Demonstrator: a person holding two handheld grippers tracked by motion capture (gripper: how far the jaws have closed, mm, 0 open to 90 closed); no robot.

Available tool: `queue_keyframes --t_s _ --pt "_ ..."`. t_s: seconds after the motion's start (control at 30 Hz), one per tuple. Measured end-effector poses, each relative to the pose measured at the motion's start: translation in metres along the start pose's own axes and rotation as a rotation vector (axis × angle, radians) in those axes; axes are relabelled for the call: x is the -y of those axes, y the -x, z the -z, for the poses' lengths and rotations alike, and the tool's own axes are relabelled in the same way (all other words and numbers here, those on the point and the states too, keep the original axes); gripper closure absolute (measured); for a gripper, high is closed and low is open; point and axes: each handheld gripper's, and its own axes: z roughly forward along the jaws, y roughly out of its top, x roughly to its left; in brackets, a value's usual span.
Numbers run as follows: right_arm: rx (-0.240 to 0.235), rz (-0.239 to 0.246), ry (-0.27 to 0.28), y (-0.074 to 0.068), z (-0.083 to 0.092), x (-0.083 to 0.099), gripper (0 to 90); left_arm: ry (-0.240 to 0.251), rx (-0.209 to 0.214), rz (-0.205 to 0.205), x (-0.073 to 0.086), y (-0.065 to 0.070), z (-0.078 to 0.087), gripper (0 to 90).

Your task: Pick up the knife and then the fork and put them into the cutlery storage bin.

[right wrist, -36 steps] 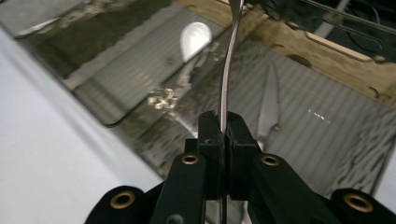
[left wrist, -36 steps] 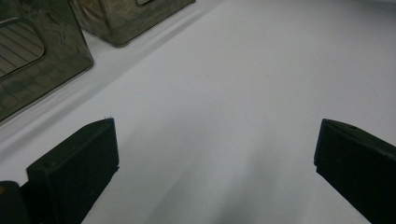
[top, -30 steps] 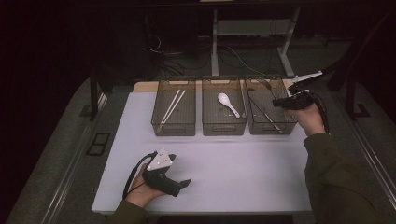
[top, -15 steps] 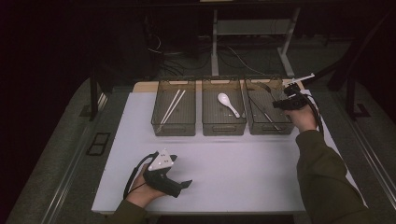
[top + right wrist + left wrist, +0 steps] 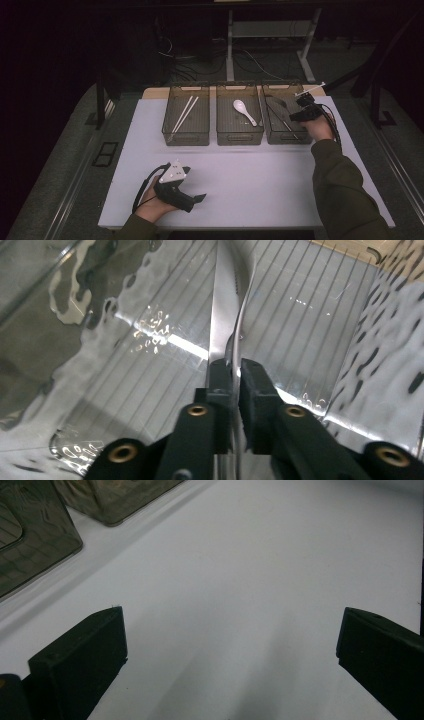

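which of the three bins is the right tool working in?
The rightmost smoky translucent plastic bin, beside the middle bin holding the white spoon. The right tool grips a metal knife inside it; the left bin holds chopsticks.

Steel knife [image 5: 222, 315] inside rightmost bin [image 5: 272, 137]

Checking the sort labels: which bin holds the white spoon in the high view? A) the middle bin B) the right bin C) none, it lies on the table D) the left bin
A: the white spoon lies inside the middle bin; the left bin holds the chopsticks, and the right gripper is at the right bin.
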Motion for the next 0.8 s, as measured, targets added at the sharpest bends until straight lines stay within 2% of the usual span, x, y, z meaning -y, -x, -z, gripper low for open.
queue_keyframes --t_s 0.3,0.57,0.8 --pt "-0.02 0.0 0.034 0.001 0.008 0.0 78.9 -0.003 0.005 -0.004 0.0 0.0 -0.001 0.0" --pt "-0.093 -0.051 0.113 0.004 0.026 0.004 62.5 0.001 0.003 0.0 -0.001 -0.001 -0.001 0.0" --pt "-0.15 -0.046 0.17 0.0 0.042 0.009 47.3 -0.001 -0.01 -0.002 -0.001 -0.002 0.001 0.0"
